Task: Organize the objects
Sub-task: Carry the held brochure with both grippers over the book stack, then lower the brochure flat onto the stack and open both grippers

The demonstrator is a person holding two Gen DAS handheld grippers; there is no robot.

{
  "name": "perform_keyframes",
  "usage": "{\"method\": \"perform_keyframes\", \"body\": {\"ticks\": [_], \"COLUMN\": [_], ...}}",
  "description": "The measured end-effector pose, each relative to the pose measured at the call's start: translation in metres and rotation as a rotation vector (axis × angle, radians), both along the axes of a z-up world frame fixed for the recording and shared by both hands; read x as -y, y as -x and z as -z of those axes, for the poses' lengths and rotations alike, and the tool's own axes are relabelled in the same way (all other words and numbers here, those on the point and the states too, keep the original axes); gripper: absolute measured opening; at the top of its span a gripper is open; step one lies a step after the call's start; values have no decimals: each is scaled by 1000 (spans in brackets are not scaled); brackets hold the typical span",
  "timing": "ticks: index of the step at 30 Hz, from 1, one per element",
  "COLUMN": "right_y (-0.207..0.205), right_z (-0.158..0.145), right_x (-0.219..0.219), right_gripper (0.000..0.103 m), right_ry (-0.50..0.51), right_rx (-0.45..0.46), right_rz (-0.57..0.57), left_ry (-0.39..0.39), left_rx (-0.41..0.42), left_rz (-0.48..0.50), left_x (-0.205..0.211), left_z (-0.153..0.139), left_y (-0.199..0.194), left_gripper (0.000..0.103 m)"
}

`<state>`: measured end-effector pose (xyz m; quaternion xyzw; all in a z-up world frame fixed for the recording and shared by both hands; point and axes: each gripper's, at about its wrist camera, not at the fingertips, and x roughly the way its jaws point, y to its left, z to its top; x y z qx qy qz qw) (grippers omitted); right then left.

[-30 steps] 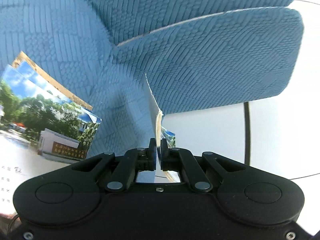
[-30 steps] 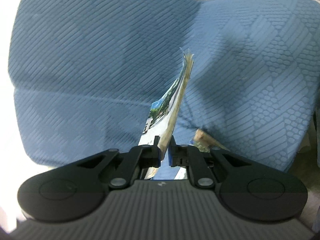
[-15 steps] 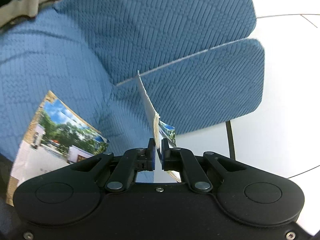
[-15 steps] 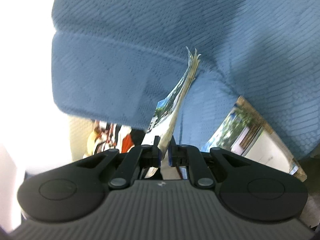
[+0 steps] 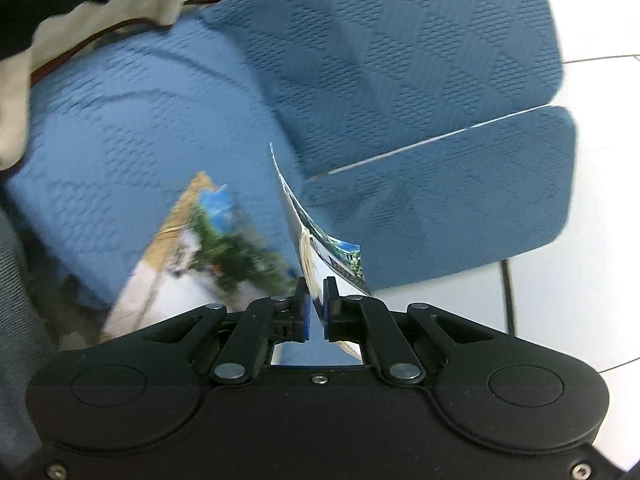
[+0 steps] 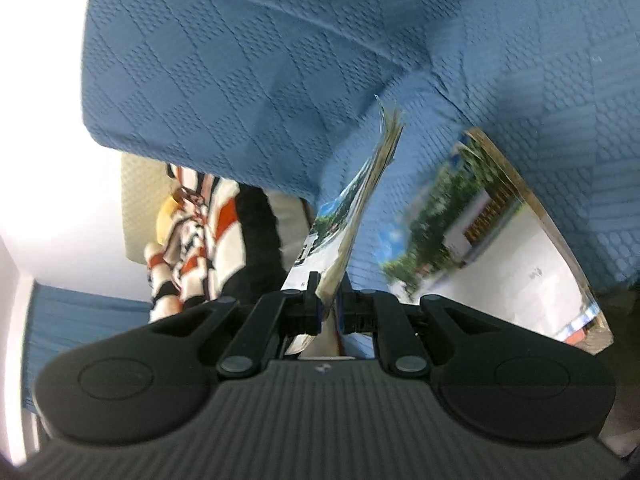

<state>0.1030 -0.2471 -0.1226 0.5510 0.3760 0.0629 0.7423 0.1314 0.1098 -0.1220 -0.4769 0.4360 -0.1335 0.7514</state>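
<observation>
My left gripper is shut on the lower edge of a thin photo booklet, which stands edge-on and curls up over a blue sofa. Left of it a second booklet with a tree-and-building cover and a brown edge shows blurred against the cushion. My right gripper is shut on a thicker booklet, also edge-on, with its pages fanned at the top. To its right a flat booklet cover with the same kind of photo leans against the sofa. I cannot tell what holds these flat covers.
White tiled floor lies beyond the sofa's right end. Dark clothing with a beige ruffled hem fills the upper left of the left wrist view. An orange, white and black striped cloth and a cream cushion sit under the sofa edge at left.
Both views have swung. Clothing came into the left view's top; the flat booklet slid toward the left gripper. In the right view the striped cloth and flat cover appeared. Both grips held.
</observation>
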Motion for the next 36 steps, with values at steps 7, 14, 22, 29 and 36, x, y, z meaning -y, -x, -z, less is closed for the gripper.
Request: {"method": "perform_keyframes", "body": {"ticks": [7, 14, 22, 29, 36], "right_y": [5, 19, 36, 38, 39], "right_z": [35, 61, 95, 104, 89], "right_x": [-5, -4, 4, 7, 14], "right_gripper": [10, 9, 9, 11, 25], "right_ry": [40, 108, 129, 117, 162], "right_rx": [-52, -96, -180, -204, -249], "right_rz": [-17, -10, 14, 21, -22], "left_ry": [-58, -121, -193, -256, -300], "left_rx": [-66, -99, -170, -180, -140], "left_rz": [13, 50, 98, 156, 193], "left_x": [2, 14, 28, 37, 43], "left_z": [33, 54, 76, 77, 55], "left_y": [10, 20, 27, 24, 32], "left_gripper": [4, 4, 4, 10, 45]}}
